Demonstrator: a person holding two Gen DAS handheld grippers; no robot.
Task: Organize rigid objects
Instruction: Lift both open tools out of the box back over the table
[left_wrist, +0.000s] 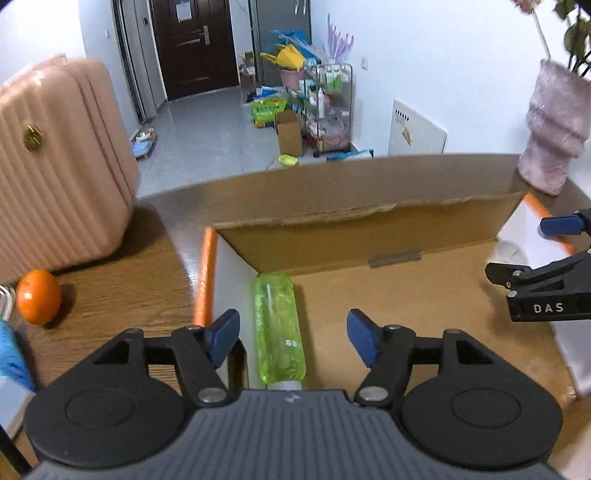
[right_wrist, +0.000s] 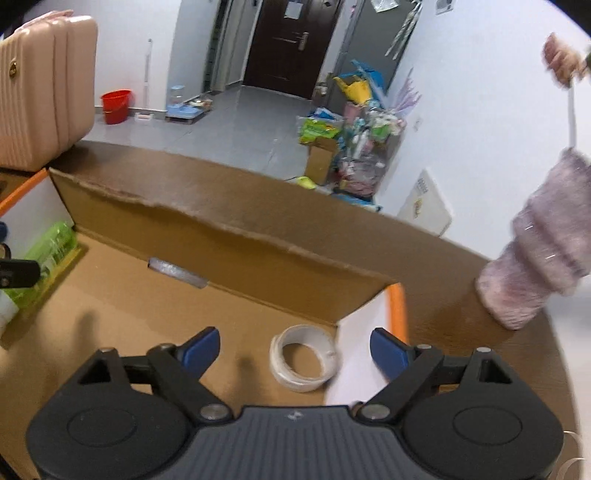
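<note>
An open cardboard box (left_wrist: 332, 243) with orange-edged white sides sits on the wooden table. A green plastic bottle (left_wrist: 279, 325) lies inside along its left wall; it also shows in the right wrist view (right_wrist: 48, 251). My left gripper (left_wrist: 293, 338) is open above the bottle, its jaws apart on either side of it and not touching. A white tape roll (right_wrist: 303, 356) lies in the box's right corner. My right gripper (right_wrist: 295, 349) is open over the roll, empty. It appears at the right edge of the left wrist view (left_wrist: 546, 258).
An orange (left_wrist: 38, 296) lies on the table left of the box, in front of a pink suitcase (left_wrist: 59, 166). A pink ribbed vase (left_wrist: 554, 129) stands at the table's far right corner (right_wrist: 535, 258). Blue and white items (left_wrist: 11, 362) sit at the left edge.
</note>
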